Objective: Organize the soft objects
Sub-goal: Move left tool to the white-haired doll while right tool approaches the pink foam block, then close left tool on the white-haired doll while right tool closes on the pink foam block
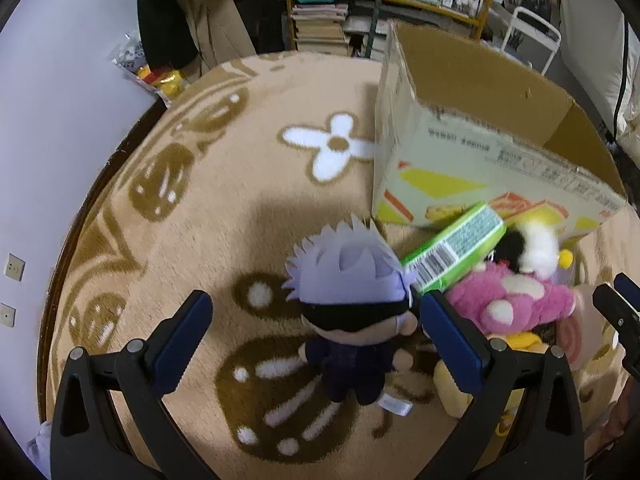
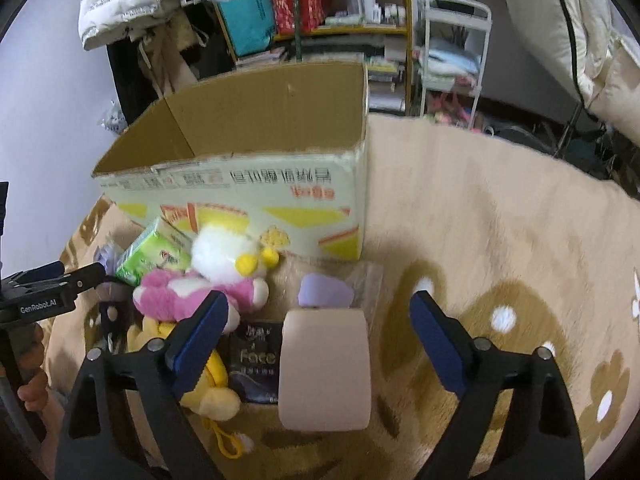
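Observation:
My left gripper (image 1: 316, 320) is open, its blue pads on either side of a plush doll (image 1: 352, 312) with pale purple hair and a black blindfold, lying on the rug. My right gripper (image 2: 320, 320) is open around a pale pink paper roll (image 2: 325, 364) that lies on the rug. Beside it are a pink and white plush (image 2: 208, 284), a yellow plush (image 2: 212, 392), a green tissue pack (image 2: 156, 256) and a dark "Face" pack (image 2: 256, 360). An open cardboard box (image 2: 256, 184) stands behind the pile; it also shows in the left wrist view (image 1: 472, 160).
A beige rug (image 1: 224, 208) with brown and white flower patterns covers the surface. A lilac item in clear wrap (image 2: 326, 290) lies behind the roll. Cluttered shelves (image 2: 312, 4) and a white rack (image 2: 452, 56) stand at the back. The left gripper shows at the right wrist view's left edge (image 2: 52, 284).

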`<state>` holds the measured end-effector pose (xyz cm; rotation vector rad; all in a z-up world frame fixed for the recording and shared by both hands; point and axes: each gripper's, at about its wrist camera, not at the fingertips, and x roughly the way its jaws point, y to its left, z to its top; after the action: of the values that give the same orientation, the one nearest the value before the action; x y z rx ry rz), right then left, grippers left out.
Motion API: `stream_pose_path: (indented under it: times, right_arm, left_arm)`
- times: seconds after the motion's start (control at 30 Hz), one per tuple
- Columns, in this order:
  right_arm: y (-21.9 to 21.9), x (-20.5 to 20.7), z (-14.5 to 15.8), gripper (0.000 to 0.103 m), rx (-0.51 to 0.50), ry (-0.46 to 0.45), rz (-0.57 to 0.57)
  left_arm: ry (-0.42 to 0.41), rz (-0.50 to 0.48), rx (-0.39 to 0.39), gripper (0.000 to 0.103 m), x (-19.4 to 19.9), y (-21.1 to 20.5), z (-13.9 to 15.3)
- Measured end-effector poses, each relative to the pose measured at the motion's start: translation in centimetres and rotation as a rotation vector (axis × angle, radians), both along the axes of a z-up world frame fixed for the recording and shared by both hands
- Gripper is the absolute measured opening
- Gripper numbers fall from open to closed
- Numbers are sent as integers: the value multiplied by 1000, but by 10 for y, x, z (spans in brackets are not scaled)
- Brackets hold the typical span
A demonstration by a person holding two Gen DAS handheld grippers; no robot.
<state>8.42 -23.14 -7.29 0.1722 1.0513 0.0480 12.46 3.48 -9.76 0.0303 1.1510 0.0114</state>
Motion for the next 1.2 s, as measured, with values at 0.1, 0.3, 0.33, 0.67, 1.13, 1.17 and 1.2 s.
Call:
stream_pose_path:
  times: [0.1,0.3,0.33,0.67,1.13,1.17,1.2]
  right_arm:
    - [-1,0,-7,92,3,29,-2]
    - [-2,1,-17,84,9,91,2]
    - [-1,2,-19,82,12,103,6]
    - [1,6,-34,63,21,165,28]
    - [1,5,-38,51,-15,175,25]
    - [2,4,-38,51,-20,174,26]
    - [3,4,-38,50,-26,173,28]
  left_arm:
    - [26,-8,2,102,0,-3,-6]
    - [70,-16,9,102,2,-6,-19]
    - [77,-17,12,102,3,-7,-20]
    - [124,-2,39,98,9,-5,-37]
    - [162,-67,23,60,19,-20,-53]
    - [158,-66,21,59,20,-20,-52]
    - [156,-66,19,57,18,-19,-52]
